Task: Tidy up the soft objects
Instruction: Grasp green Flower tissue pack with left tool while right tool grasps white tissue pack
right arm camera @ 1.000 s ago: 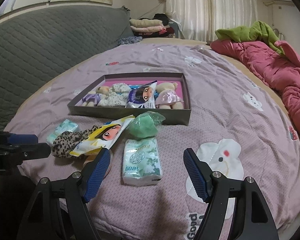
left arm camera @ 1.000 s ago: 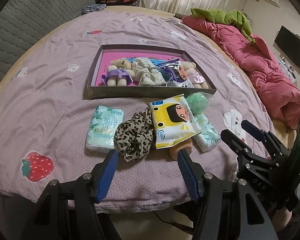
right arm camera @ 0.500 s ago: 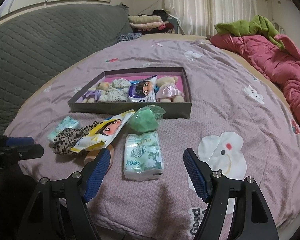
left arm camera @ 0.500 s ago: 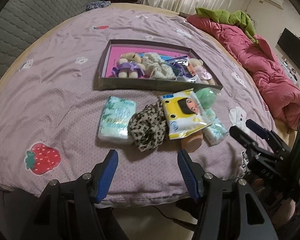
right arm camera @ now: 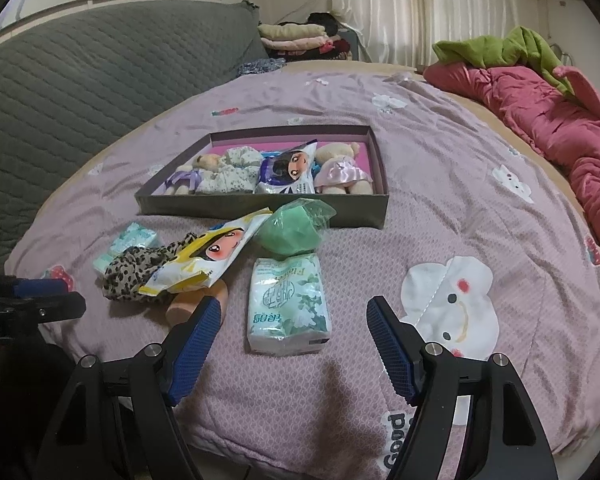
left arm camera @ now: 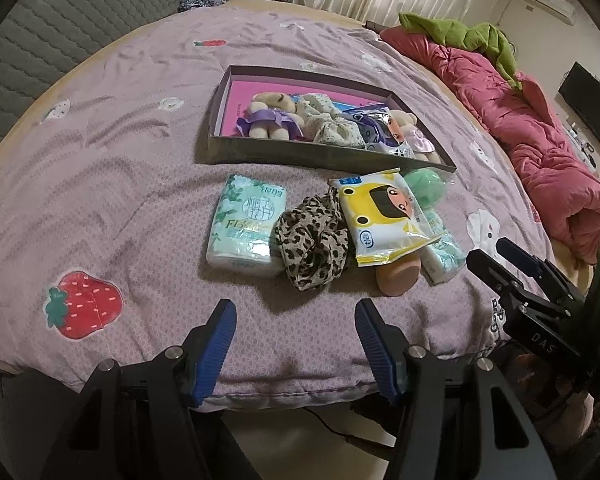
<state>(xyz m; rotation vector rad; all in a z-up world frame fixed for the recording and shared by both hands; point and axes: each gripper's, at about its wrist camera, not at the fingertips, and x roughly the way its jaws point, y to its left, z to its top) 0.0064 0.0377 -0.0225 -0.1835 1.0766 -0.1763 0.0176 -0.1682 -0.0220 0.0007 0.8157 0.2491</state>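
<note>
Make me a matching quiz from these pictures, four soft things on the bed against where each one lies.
Things:
1. leopard scrunchie
2. purple-dress bear
3. green sponge
4. yellow pack

Places:
A. inside the box, at its left end
B. bagged, against the box's front wall
C. between a tissue pack and the yellow pack
D. lying over a tan sponge

Pairs: 1-C, 2-A, 3-B, 4-D

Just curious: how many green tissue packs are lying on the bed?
2: one tissue pack left of the leopard scrunchie, another before the right gripper. More may be hidden.
</note>
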